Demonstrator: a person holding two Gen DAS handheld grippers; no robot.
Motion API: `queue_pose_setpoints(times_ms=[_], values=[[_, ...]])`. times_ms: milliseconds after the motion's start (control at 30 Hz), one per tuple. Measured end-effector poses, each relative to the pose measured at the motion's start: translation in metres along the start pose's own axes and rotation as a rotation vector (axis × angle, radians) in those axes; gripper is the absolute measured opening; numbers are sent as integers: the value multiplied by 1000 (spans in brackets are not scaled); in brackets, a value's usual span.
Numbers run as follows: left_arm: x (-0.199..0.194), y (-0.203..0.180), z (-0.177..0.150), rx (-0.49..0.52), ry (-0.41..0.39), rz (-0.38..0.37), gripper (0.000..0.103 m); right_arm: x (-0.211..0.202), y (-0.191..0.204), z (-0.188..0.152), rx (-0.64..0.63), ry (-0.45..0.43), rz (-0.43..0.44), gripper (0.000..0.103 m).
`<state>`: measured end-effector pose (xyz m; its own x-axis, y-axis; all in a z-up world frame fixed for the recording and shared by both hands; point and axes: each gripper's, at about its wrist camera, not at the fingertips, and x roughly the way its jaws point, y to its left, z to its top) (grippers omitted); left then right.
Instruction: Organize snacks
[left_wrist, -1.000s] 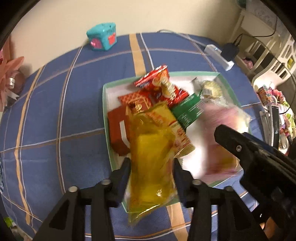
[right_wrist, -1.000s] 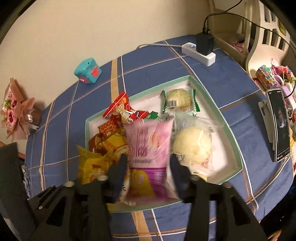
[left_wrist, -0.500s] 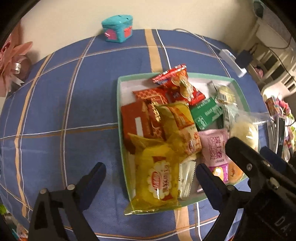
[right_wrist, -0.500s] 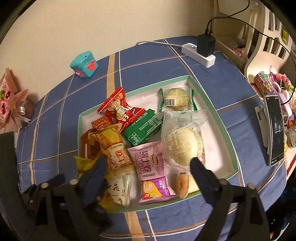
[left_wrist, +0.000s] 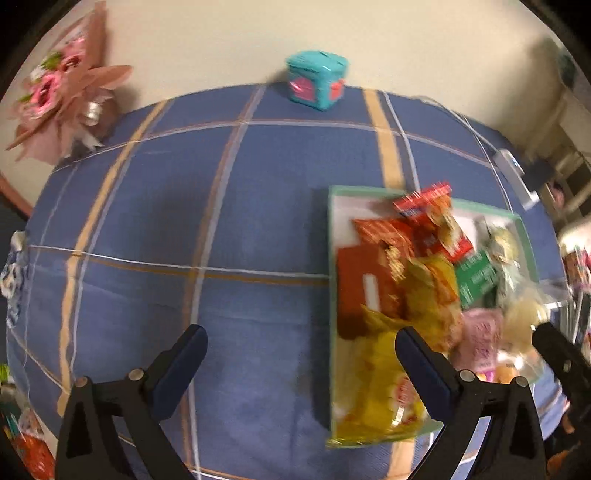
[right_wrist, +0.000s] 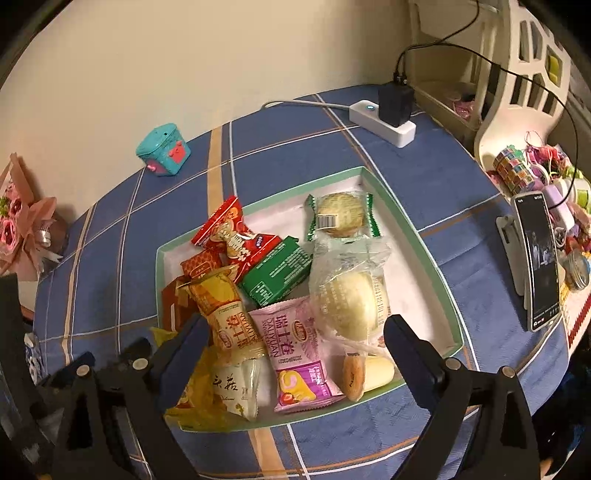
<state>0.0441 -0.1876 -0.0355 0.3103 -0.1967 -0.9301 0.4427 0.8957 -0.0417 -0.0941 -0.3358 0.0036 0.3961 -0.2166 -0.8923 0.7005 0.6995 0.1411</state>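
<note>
My left tongs (left_wrist: 301, 363) are spread wide and carry nothing, hanging over bare blue checked cloth on the desk (left_wrist: 236, 206), with the tray (left_wrist: 330, 229) off to their right. My right tongs (right_wrist: 293, 345) are just as wide and just as empty, hanging over the tray's (right_wrist: 439, 280) near edge. All the snacks I can see lie heaped in the tray's left and near parts, while its far right corner is mostly bare. The worry, as I judge it, is the near left corner: the yellow bag (right_wrist: 195, 395) seems to ride up over the rim there, and a careless sweep of either tongs could tip it out onto the cloth. The pink packet (right_wrist: 295, 350) lies partly against the clear-wrapped bun (right_wrist: 351, 295), so closing on one may drag the other along. The bun looks soft and its wrapper loose; a hard squeeze could crush it, or I might catch film alone and have it slip. The left view is blurred, so I would not trust it for aiming.
</note>
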Motion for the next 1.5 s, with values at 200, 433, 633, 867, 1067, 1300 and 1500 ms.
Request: queue_pose_setpoints(times_ms=[200,433,633,867,1067,1300,1500], values=[[-23,23,8,-28,-131,125,103,-4,13,-2,-30,-9,7,96],[-42,41,11,-62,-203,161,103,-9,33,-4,-73,-20,16,96],[-57,44,4,-52,-239,162,103,-13,43,-7,-94,-26,14,96],[-79,53,-8,-80,-267,197,103,-23,57,-13,-131,-44,27,96],[-86,64,-19,-115,-247,196,103,-32,65,-17,-147,-62,43,96],[-81,75,-31,-137,-182,213,103,-35,67,-28,-165,-55,52,96],[-68,87,-44,-169,-96,212,103,-39,69,-38,-183,-57,61,96]])
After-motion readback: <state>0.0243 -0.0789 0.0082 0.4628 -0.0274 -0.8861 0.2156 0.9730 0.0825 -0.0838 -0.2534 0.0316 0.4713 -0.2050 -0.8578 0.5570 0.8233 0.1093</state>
